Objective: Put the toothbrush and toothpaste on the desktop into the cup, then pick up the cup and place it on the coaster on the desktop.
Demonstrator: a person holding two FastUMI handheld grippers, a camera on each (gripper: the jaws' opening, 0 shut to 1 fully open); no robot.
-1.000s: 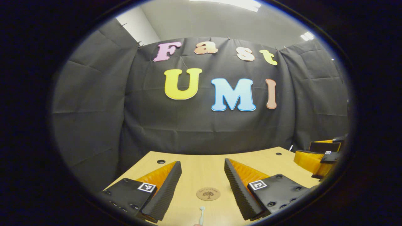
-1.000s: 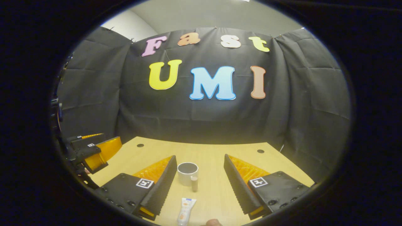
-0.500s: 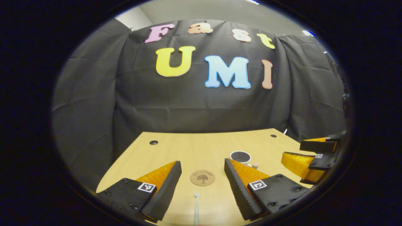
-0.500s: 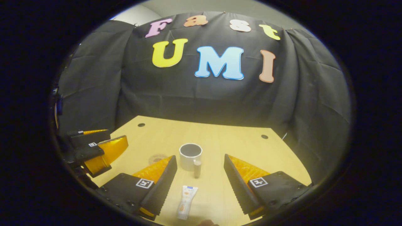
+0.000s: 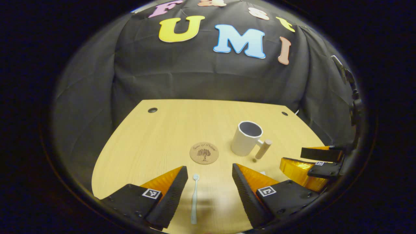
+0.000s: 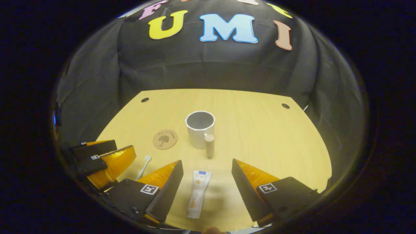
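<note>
Both grippers hang spread wide. Between the left gripper point(image 5: 208, 191)'s fingers lies the slim pale plastic toothbrush point(image 5: 194, 199): light, rigid, best pinched mid-handle. The soft white toothpaste tube point(image 6: 199, 194) lies between the right gripper point(image 6: 206, 191)'s; squeeze gently. Beyond stand the white mug point(image 6: 200, 129) and round cork coaster point(image 6: 165, 139).

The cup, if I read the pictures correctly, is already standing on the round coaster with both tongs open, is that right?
Not quite: the cup stands on the bare desktop beside the coaster, apart from it, as the right gripper view shows. Both tongs, left and right, are indeed open.
</note>
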